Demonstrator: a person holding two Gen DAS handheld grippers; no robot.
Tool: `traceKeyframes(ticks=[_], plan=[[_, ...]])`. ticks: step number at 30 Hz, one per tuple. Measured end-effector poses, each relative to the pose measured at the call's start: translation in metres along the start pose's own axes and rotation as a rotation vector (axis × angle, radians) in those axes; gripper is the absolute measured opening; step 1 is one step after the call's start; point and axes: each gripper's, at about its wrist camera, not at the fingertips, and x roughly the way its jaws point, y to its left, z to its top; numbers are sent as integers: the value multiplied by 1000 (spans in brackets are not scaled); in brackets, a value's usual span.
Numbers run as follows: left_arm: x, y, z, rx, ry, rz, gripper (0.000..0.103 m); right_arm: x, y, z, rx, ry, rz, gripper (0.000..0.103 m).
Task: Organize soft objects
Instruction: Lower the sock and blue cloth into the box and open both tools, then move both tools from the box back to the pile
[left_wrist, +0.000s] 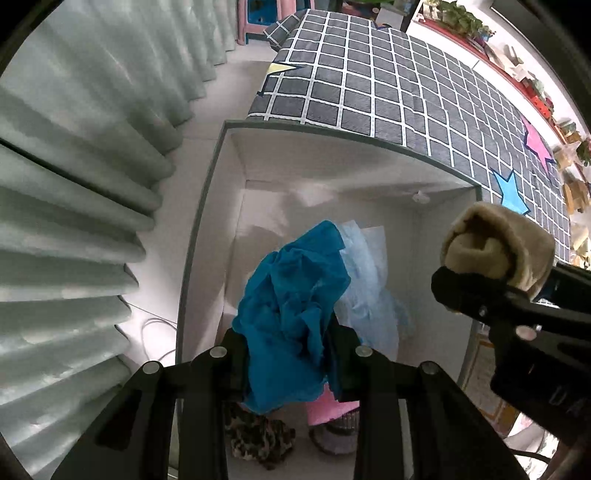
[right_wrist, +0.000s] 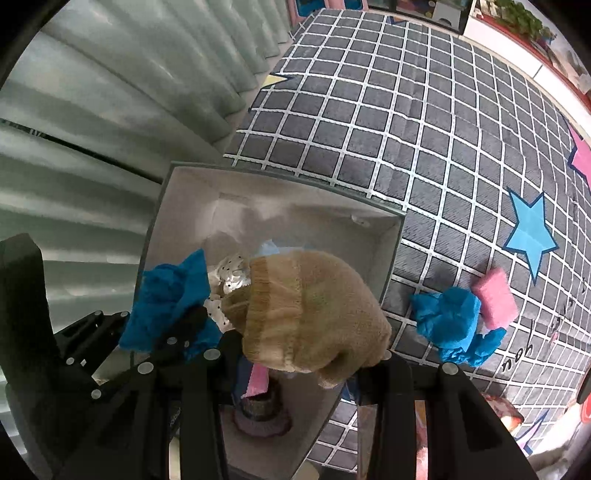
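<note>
My left gripper (left_wrist: 291, 354) is shut on a crumpled blue cloth (left_wrist: 291, 314) and holds it over the open white storage box (left_wrist: 207, 206). My right gripper (right_wrist: 299, 360) is shut on a rolled tan sock (right_wrist: 310, 317), also above the box (right_wrist: 388, 258); it shows in the left wrist view (left_wrist: 495, 251) at the right. Inside the box lie a pale blue cloth (left_wrist: 373, 295), a pink item (left_wrist: 328, 406) and a leopard-print piece (left_wrist: 255, 439). Another blue cloth (right_wrist: 454, 321) and a pink pad (right_wrist: 495, 299) lie on the bed.
The box stands between pale green curtains (left_wrist: 74, 184) on the left and a bed with a grey checked cover (left_wrist: 388, 81) with star patterns. A shelf with plants (left_wrist: 461, 22) runs along the far wall.
</note>
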Motion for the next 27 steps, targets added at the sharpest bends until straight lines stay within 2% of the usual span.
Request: traceKeyframes(ticks=[9, 13, 15, 17, 19, 20, 21, 22, 23, 27], plan=[[8, -4, 6, 4, 17, -1, 34, 15, -1, 4, 27, 36, 32, 42], [10, -8, 8, 13, 16, -3, 37, 16, -4, 5, 34, 38, 48, 42], [10, -10, 8, 16, 18, -10, 47, 15, -5, 5, 35, 39, 57, 42], [10, -12, 7, 20, 21, -9, 64, 15, -6, 5, 37, 44, 65, 44], [8, -12, 6, 23, 22, -12, 75, 14, -9, 5, 50, 50, 83, 45], [8, -11, 5, 22, 22, -15, 81, 14, -12, 5, 61, 54, 96, 53], [6, -11, 4, 19, 19, -19, 81, 14, -14, 5, 74, 56, 106, 62], [5, -11, 3, 15, 17, -20, 83, 12, -15, 5, 83, 57, 112, 81], [5, -11, 2, 12, 20, -21, 85, 10, -18, 5, 94, 52, 115, 84], [2, -11, 0, 4, 24, -27, 91, -2, -26, 5, 114, 33, 115, 84]])
